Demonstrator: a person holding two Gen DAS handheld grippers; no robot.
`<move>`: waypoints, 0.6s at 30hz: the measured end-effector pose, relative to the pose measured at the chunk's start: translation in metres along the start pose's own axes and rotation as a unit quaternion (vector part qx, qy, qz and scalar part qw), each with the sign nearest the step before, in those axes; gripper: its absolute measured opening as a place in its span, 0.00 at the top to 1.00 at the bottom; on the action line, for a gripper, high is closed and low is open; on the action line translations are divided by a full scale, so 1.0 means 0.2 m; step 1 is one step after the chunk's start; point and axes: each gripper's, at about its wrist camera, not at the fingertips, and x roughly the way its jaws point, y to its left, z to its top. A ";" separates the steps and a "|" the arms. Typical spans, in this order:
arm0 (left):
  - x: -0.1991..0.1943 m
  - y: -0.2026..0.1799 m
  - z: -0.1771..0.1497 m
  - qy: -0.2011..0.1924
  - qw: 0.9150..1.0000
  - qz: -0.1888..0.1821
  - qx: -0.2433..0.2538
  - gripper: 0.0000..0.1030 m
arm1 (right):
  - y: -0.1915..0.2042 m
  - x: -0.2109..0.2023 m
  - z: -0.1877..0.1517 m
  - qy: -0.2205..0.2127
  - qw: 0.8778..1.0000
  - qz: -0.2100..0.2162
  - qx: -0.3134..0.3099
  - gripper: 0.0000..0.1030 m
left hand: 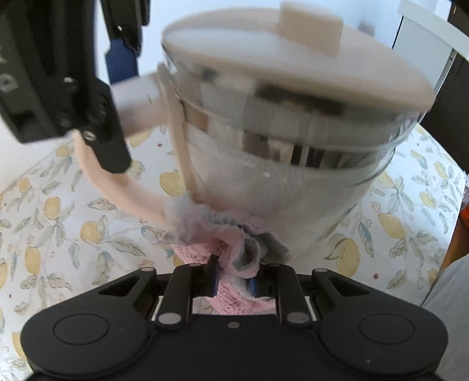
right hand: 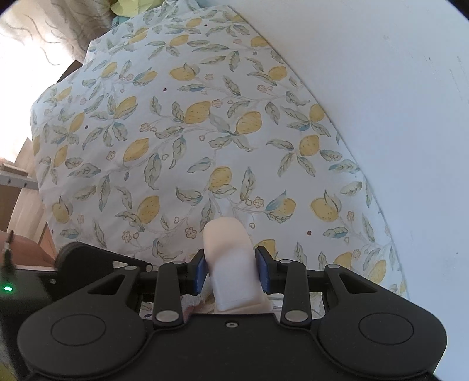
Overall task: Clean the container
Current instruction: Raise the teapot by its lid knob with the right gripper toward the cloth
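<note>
The table [right hand: 187, 123] is covered with a white cloth printed with yellow lemons and grey-green leaves. On its far side in the right wrist view stands a plain white wall [right hand: 381, 102], and in the upper left corner hangs a pale curtain with wavy lines [right hand: 44, 26], very bright from daylight. At the left edge a piece of light wooden furniture [right hand: 20, 181] is seen, partly hidden.

The round clear container with a cream lid and a shiny metal band [left hand: 287, 123] fills most of the left wrist view. It is tilted and held above the table; the picture is blurred here. Its cream curved handle [left hand: 123, 190] goes out to the left.

The left tongs [left hand: 233, 278] pinch a crumpled pink and grey knitted cloth [left hand: 222, 243], which is pressed against the lower wall of the container. The right tongs [right hand: 231, 269] are pressed on the cream handle [right hand: 228, 263], which stands between their blue pads [right hand: 200, 274]. In the left wrist view the black body of the right tool covers the upper left corner and hides part of the handle.
</note>
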 end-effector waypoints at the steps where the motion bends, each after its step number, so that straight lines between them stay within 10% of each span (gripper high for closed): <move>1: 0.01 0.00 0.00 0.000 1.000 0.000 0.001 0.83 | 0.00 0.00 0.00 0.000 1.000 0.001 0.003 0.61; 18: -0.08 -0.05 0.01 -0.015 1.000 0.001 0.006 0.82 | -0.04 0.03 0.01 0.006 1.000 -0.001 0.021 0.60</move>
